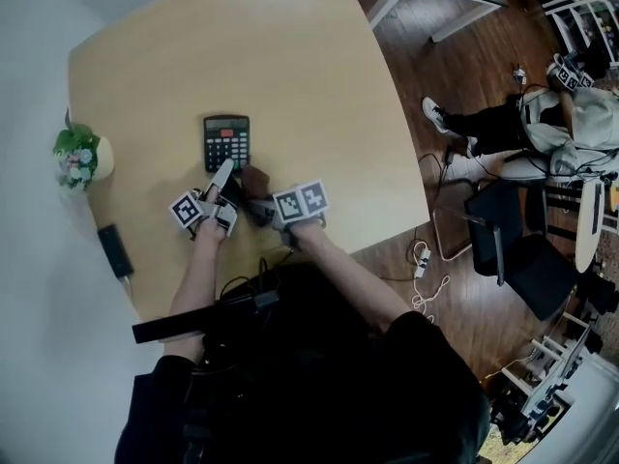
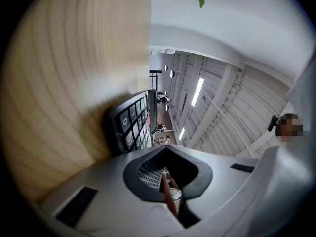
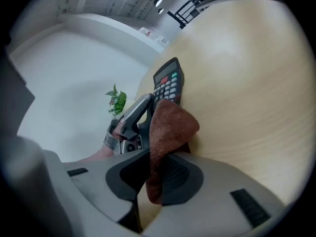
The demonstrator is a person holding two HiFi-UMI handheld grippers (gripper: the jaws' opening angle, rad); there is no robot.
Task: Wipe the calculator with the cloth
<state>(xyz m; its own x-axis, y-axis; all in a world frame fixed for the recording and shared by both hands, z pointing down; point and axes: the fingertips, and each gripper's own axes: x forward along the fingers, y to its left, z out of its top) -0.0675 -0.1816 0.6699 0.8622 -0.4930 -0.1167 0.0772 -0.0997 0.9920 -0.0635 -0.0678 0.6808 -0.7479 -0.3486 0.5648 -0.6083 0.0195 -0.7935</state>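
- The calculator (image 1: 226,141) lies flat on the table (image 1: 309,56), left of centre in the head view, well clear of every edge.
- The left gripper (image 1: 225,170) has its jaws together. Its tip is at the calculator's lower edge; whether it touches I cannot tell.
- The right gripper (image 3: 155,181) is clamped on the brown cloth (image 3: 168,127). The cloth bunches up past the jaws, just beside the calculator's lower right corner.
- Wide bare tabletop lies above and to the right of the calculator.
- A potted plant (image 1: 77,156) stands at the table's left edge, and a dark flat device (image 1: 114,249) lies near the lower left edge. Both are well apart from the grippers.
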